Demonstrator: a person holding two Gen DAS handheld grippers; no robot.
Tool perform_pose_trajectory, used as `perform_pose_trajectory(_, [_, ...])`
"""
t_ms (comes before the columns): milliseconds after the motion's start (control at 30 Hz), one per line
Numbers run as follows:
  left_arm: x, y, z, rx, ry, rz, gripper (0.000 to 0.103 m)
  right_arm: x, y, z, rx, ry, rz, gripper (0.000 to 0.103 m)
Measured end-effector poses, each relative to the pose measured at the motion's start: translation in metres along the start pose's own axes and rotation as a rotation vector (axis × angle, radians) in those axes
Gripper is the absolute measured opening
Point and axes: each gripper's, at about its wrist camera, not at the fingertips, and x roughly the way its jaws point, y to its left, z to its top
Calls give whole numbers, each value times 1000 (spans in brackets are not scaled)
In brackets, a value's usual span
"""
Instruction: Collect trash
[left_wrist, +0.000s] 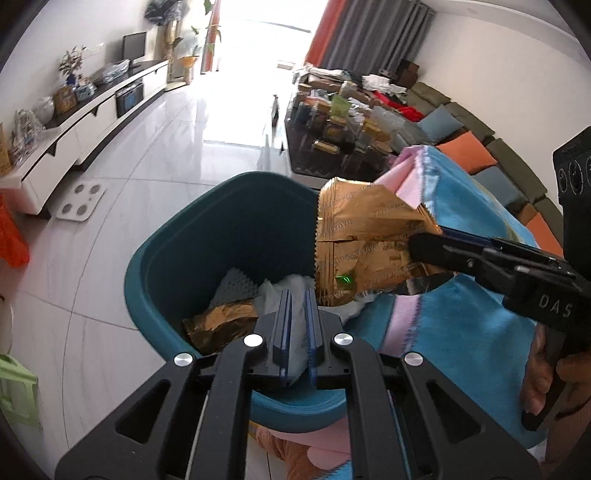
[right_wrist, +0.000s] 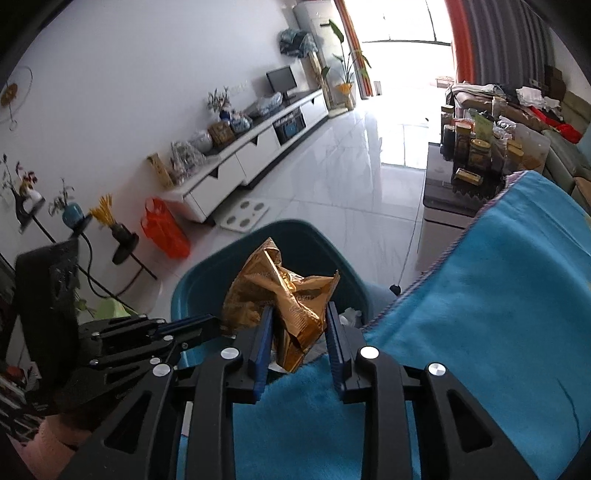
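While the teal plastic trash bin (left_wrist: 236, 229) sits on the pale tiled floor (left_wrist: 155, 155), the right gripper (right_wrist: 299, 332) holds a crumpled gold foil wrapper (right_wrist: 291, 295) above its opening. The right fingers (right_wrist: 334, 328) stand part-way open with the wrapper between them; whether both pads press on it cannot be told. The left gripper (left_wrist: 298, 314) hovers over the bin, fingers almost closed, nothing clearly between them. A second gold wrapper (left_wrist: 218, 325) and pale crumpled scraps (left_wrist: 280, 288) lie inside, partly hidden. A blue and pink blanket (left_wrist: 461, 317) covers whatever lies beneath.
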Motion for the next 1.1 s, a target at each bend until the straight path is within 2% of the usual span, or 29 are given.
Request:
perform_pose_trajectory(33, [1,3,-2,-13,3,0,10,3,1,1,3,9,-6,34])
perform_pose_trajectory(133, [-1,11,-4,-40,-4,17,21,6,-1,3,23,23,4,37])
perform_pose_trajectory(233, [-11,10,-5,-40,-37,35,37,4,-4,3,31,13,10,44])
perform_pose_trajectory(267, [-16,9,-5,-36,-55,46,43,2,-6,2,38,5,10,45])
perform_pose_trajectory(367, [-31,3,-6,-26,-90,52,52,-7,-8,-1,53,-19,23,45])
perform_pose_trajectory(433, [-46,-8,-7,0,-130,50,62,-21,-9,-6,52,-46,39,46])
perform_pose_trajectory(500, [-58,-18,-9,24,-171,35,79,-36,-13,-13,50,-78,37,52])
perform_pose_trajectory(533, [-65,-24,-11,39,-191,19,83,-47,-15,-18,47,-101,31,55])
perform_pose_trajectory(567, [-70,-31,-13,55,-205,3,93,-60,-17,-24,44,-134,28,61])
perform_pose_trajectory(600, [-78,-37,-18,73,-228,-16,97,-72,-19,-31,44,-161,15,64])
perform_pose_trajectory(700, [-89,-64,-26,131,-270,-61,97,-104,-30,-48,42,-236,-25,77])
perform_pose_trajectory(767, [-94,-82,-32,157,-287,-70,97,-128,-39,-62,57,-288,-82,90])
perform_pose_trajectory(833, [-96,-101,-37,174,-308,-92,97,-149,-49,-79,76,-339,-135,96])
perform_pose_trajectory(1100, [-95,-169,-46,218,-383,-142,97,-211,-68,-136,116,-474,-372,96])
